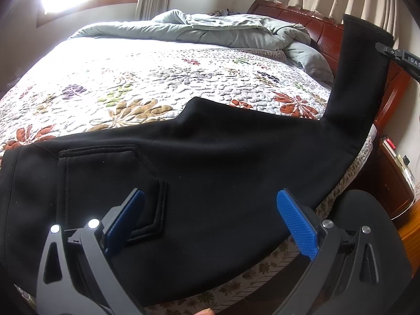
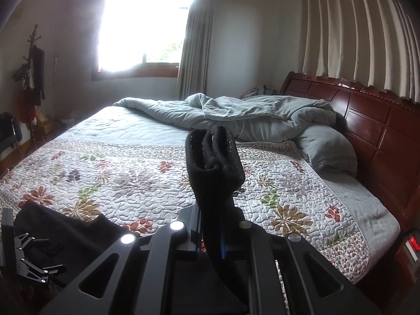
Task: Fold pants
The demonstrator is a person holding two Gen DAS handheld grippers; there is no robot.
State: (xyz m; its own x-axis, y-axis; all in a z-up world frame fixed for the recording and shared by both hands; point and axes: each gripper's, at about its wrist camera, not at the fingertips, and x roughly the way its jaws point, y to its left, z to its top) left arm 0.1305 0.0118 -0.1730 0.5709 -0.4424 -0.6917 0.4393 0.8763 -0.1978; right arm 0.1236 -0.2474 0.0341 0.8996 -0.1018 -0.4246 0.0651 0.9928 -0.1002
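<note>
The black pants (image 1: 210, 162) are spread along the near edge of the bed, over the floral quilt (image 1: 147, 84), with the seat and its stitched back pocket (image 1: 110, 189) lying directly beneath and ahead of the left gripper (image 1: 210, 210). That gripper is held with its blue pads (image 1: 296, 220) wide apart and nothing between them, hovering over the cloth; whether the pads touch the fabric cannot be told. It appears to be kept ready there so that the waist end can be steadied or pinched while the other end is carried. The leg end (image 1: 365, 60) is raised well off the quilt to the far right of the left gripper. In the right wrist view the right gripper (image 2: 210, 236) is seen closed on that leg end, and the bunched cuffs (image 2: 214, 152) stand up just beyond its fingertips. Both legs seem to be gripped together, probably so that they can be brought over toward the waist in one fold. A crumpled grey duvet (image 2: 236, 115) lies far ahead of both tools, by the wooden headboard (image 2: 367, 120), well apart from the pants.
</note>
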